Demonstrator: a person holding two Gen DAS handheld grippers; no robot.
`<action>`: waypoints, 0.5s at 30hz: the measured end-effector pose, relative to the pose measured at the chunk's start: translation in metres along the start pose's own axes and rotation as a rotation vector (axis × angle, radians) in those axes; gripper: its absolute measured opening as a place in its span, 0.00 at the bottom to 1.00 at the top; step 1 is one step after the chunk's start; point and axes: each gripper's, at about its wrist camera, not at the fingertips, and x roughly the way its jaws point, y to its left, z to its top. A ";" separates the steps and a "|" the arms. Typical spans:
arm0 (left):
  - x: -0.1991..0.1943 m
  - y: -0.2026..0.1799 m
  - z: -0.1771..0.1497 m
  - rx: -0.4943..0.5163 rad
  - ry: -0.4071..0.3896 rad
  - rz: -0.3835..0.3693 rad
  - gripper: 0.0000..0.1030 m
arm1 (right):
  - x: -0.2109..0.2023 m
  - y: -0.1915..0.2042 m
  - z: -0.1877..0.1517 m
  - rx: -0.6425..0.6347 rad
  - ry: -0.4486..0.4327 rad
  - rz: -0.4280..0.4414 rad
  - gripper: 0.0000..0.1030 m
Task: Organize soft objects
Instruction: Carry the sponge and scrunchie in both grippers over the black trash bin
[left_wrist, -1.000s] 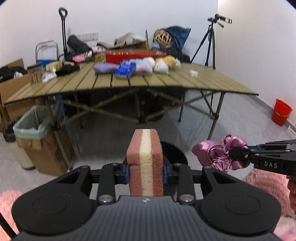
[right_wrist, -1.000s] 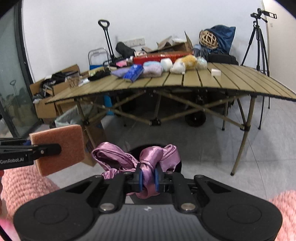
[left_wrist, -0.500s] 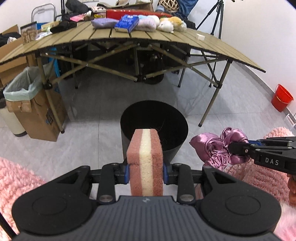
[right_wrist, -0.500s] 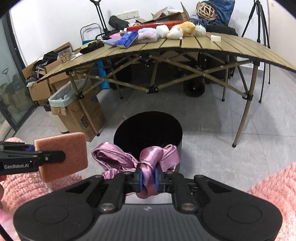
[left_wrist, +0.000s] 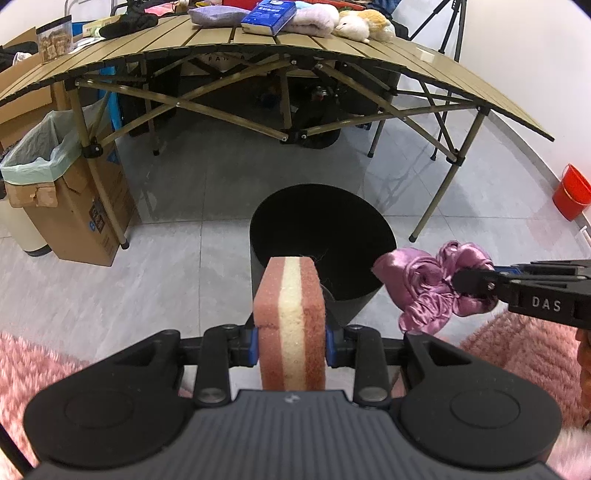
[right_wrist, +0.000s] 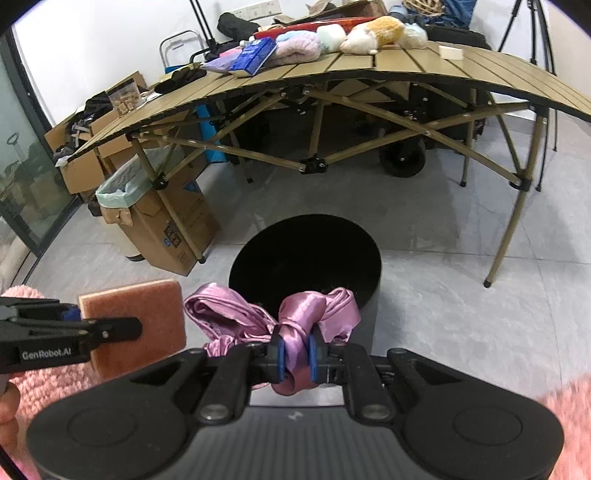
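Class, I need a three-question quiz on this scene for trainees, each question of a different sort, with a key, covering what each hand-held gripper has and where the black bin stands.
1. True or false: the left hand-held gripper is shut on a pink-and-cream layered sponge block.
2. What does the right hand-held gripper clamp? A) blue book B) shiny purple satin scrunchie C) plush toy
3. Fill in: the round black open-topped bin stands on the grey tiled ____ in front of the slatted folding table.

Key: 1 true; 2 B; 3 floor.
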 end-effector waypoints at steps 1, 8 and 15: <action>0.002 0.001 0.003 -0.002 -0.003 0.003 0.31 | 0.004 0.001 0.005 -0.008 0.000 0.000 0.11; 0.013 0.007 0.025 -0.011 -0.033 0.038 0.31 | 0.042 0.005 0.037 -0.056 -0.010 -0.019 0.11; 0.030 0.012 0.036 -0.023 -0.019 0.077 0.31 | 0.084 0.000 0.057 -0.068 -0.030 0.007 0.11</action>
